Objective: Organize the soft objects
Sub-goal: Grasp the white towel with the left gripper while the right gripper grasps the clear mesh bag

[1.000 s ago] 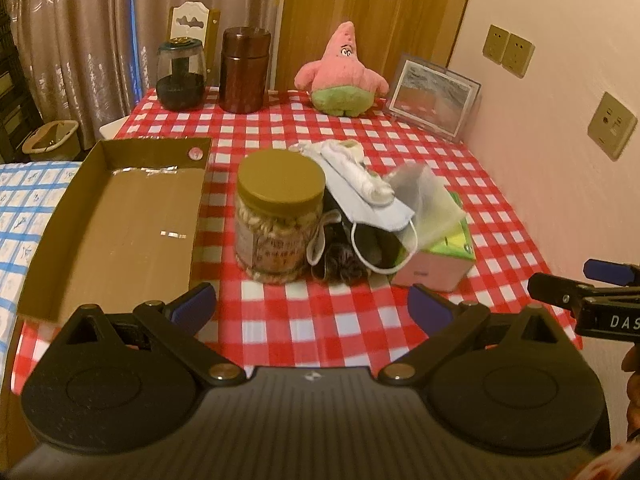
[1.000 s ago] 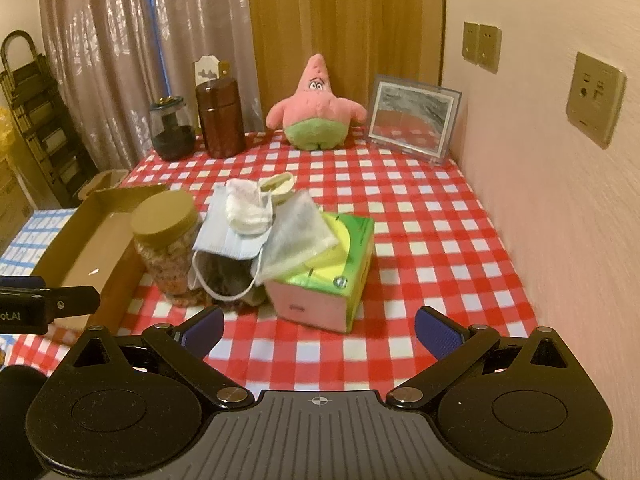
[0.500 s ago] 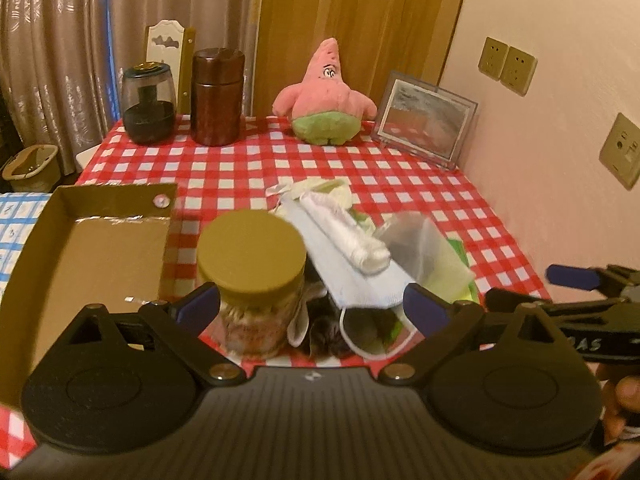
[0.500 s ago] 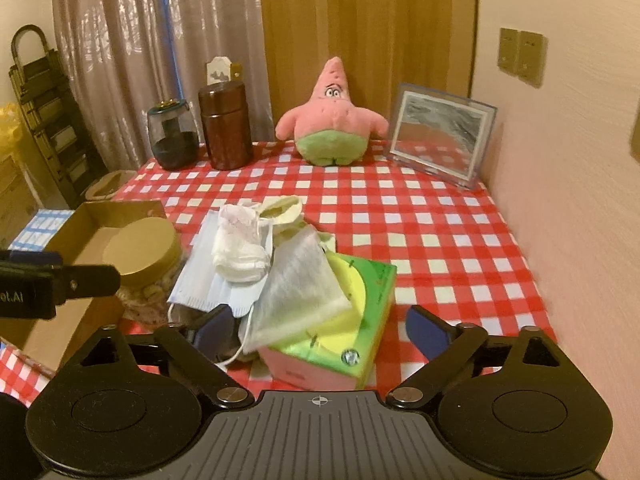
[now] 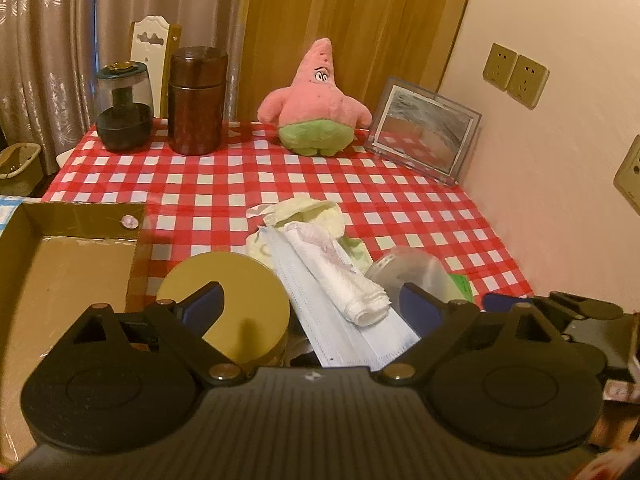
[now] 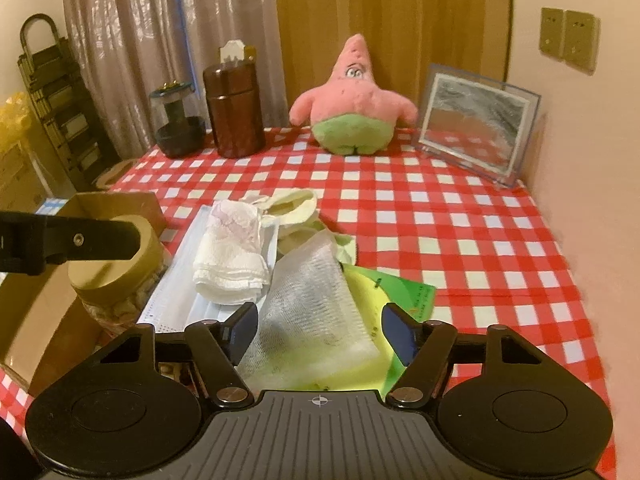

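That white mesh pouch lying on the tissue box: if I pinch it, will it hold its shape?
Probably not. The mesh pouch looks thin and see-through, draped over the tissue box, so expect it to sag. It likely weighs little. The right gripper is closing around it, pads not yet pressing.

The left tongs' black body hides the lower part of the peanut jar and the near end of the blue face mask. The cardboard box runs off the left edge. The green tissue box lies mostly buried under the gauzy mesh cloth.
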{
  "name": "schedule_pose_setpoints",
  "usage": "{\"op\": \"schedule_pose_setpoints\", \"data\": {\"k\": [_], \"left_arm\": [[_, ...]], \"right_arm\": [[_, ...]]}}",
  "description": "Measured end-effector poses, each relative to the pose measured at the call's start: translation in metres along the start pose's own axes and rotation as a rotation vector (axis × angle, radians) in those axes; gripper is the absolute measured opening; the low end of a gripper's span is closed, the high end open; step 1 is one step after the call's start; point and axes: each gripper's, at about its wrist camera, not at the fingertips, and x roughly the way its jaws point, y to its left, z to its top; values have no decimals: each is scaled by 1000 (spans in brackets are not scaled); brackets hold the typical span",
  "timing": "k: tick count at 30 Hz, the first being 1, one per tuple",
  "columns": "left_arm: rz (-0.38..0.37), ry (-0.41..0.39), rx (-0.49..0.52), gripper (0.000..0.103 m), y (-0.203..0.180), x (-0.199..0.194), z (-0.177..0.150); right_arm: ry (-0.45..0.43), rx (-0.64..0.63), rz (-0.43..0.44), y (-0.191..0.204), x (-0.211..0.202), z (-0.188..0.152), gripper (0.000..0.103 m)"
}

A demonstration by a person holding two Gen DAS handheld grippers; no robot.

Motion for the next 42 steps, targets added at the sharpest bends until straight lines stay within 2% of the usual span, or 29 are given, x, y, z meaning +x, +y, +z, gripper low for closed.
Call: {"op": "schedule_pose_setpoints", "data": {"k": [3, 7, 16, 19, 26, 32, 42], "left_arm": [[-3, 4, 2, 94, -1, 6, -1], [-6, 14, 7, 94, -1, 10, -3], [-3, 19, 14, 93, 1, 11, -3], [-2, 10, 18, 93, 0, 8, 0], [-10, -8, 22, 93, -1, 1, 8], [-22, -6, 30, 91, -6, 3, 12], [-22, 19, 94, 81, -26, 28, 10]], "right_arm": [[11, -7, 16, 1, 10, -1, 67], [18, -23, 14, 4, 15, -3, 42], [-15, -69, 5, 13, 2, -7, 7], [-53, -88, 2, 17, -9, -4, 3], [-167, -110, -19, 15, -39, 14, 2], [-228, -108, -61, 5, -59, 24, 2], [-252, -30, -120, -24, -62, 16, 2]]}}
